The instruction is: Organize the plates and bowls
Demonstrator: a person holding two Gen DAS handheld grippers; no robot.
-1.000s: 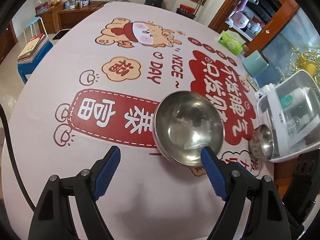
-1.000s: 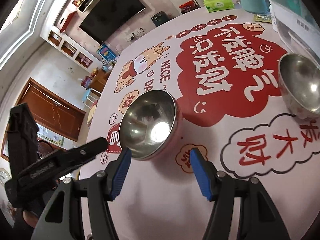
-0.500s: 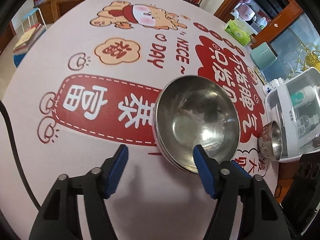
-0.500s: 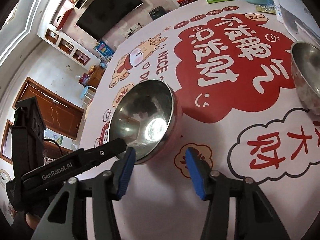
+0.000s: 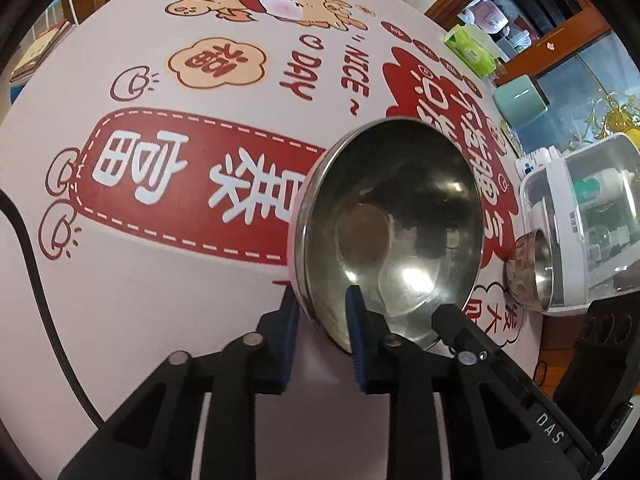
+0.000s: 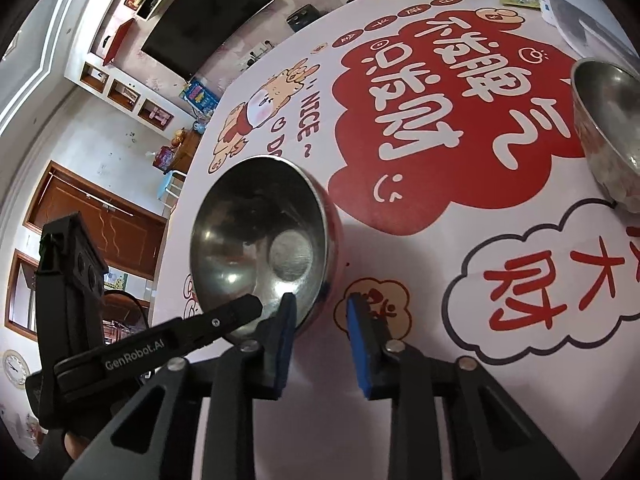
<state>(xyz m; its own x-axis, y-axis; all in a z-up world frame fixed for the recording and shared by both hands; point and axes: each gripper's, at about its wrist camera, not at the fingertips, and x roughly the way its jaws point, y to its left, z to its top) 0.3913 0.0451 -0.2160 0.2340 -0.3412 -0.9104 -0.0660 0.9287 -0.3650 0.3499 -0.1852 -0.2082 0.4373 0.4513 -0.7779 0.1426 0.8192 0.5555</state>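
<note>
large steel bowl [image 5: 394,236] on the printed table cover [image 5: 192,280]: left gripper [image 5: 320,312] and right gripper [image 6: 320,316], jaws just closing, each pinch its near rim. small bowl [image 6: 608,128], well apart, unstacked.

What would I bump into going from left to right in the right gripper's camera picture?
Left gripper → big steel bowl, whose near rim it reaches → right gripper → little cloud sticker on the tablecloth → big cloud with red letters → second steel bowl, farther back at the right edge.
</note>
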